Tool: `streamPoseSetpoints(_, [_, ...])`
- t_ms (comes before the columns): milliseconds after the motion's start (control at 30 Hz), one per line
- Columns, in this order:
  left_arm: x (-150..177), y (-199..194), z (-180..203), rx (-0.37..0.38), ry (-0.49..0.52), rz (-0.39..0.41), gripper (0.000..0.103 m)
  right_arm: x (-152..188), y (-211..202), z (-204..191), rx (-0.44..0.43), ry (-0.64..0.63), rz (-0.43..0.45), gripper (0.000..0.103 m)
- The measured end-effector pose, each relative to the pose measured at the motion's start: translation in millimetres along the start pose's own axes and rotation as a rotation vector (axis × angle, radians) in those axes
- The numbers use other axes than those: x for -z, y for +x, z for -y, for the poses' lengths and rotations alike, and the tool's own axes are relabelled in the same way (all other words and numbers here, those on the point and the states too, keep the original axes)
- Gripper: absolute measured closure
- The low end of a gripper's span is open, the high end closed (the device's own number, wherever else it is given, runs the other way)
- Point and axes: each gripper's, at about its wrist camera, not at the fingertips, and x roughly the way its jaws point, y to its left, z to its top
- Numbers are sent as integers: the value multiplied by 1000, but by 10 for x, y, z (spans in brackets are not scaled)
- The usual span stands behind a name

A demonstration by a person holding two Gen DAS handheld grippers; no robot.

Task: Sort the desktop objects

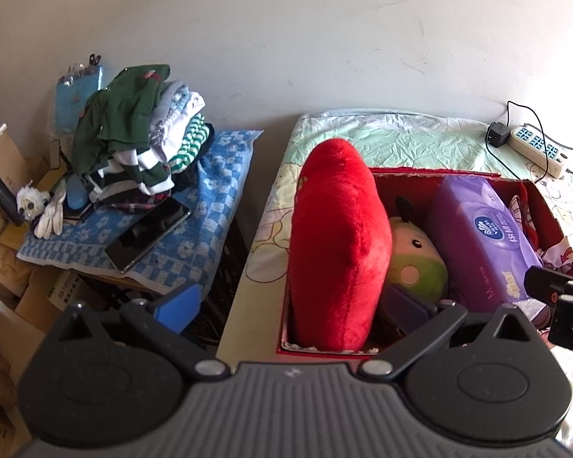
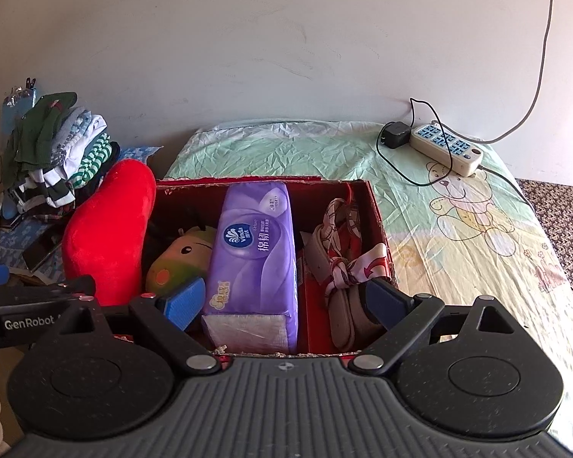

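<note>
A red box (image 2: 378, 206) stands on the table with a cartoon cloth. Inside it a red plush cushion (image 1: 336, 244) stands upright at the left, then a green-yellow plush toy (image 1: 416, 263), a purple tissue pack (image 2: 256, 252), and a red-white scarf with slippers (image 2: 343, 259) in the right compartment. My left gripper (image 1: 290, 305) is open, its fingers on either side of the cushion's lower end. My right gripper (image 2: 286, 301) is open, its blue pads on either side of the tissue pack's near end. The box (image 1: 397, 171), the tissue pack (image 1: 481, 236) and the right gripper's body also show in the left wrist view.
A power strip (image 2: 447, 149) with a charger and cables lies at the table's back right. A side stand to the left holds a blue checked towel (image 1: 210, 229), a clothes pile (image 1: 133, 145), a phone (image 1: 149, 233) and gloves. Cardboard boxes stand below it.
</note>
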Motion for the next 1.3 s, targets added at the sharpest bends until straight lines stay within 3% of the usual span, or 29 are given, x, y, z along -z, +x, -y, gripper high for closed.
streamPoseSetpoints(1300, [46, 142, 134, 55, 6, -76, 1, 13, 148, 46, -10, 57, -73, 10])
